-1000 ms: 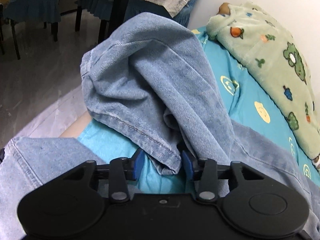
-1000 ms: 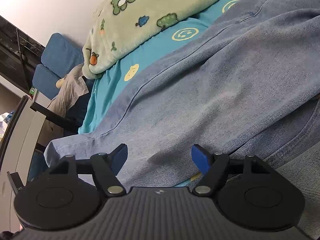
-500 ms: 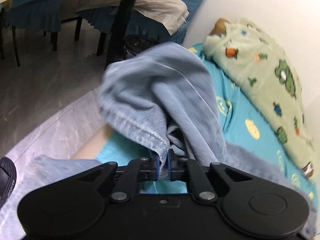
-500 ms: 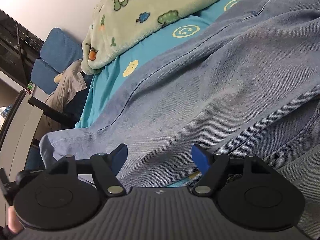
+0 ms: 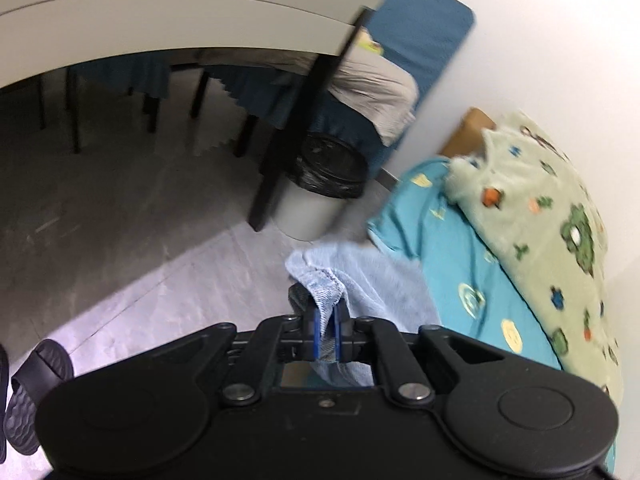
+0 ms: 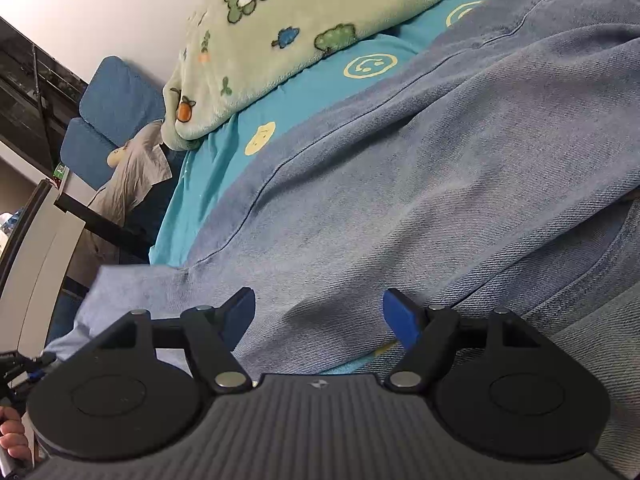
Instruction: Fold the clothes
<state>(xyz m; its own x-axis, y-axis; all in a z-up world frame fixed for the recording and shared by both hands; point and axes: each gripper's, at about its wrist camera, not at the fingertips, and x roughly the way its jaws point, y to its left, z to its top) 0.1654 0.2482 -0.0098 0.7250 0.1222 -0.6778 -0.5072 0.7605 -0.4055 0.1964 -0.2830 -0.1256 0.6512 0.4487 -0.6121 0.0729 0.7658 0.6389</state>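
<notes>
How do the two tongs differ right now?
The left tongs are shut on a hem of the jeans; the right tongs are open and hold nothing. The left ones are out over the floor by the bed's edge; the right ones hang over the jeans spread on the bed. Both have blue pads.

- The left gripper (image 5: 326, 334), wide open around the hem of the jeans (image 5: 324, 292) a second ago, now pinches it tight.
- It sits higher, so the bin (image 5: 320, 200) and floor (image 5: 120, 220) show where denim filled the view.
- In the right wrist view, the far trouser end (image 6: 132, 292) is pulled up off the bed.
</notes>
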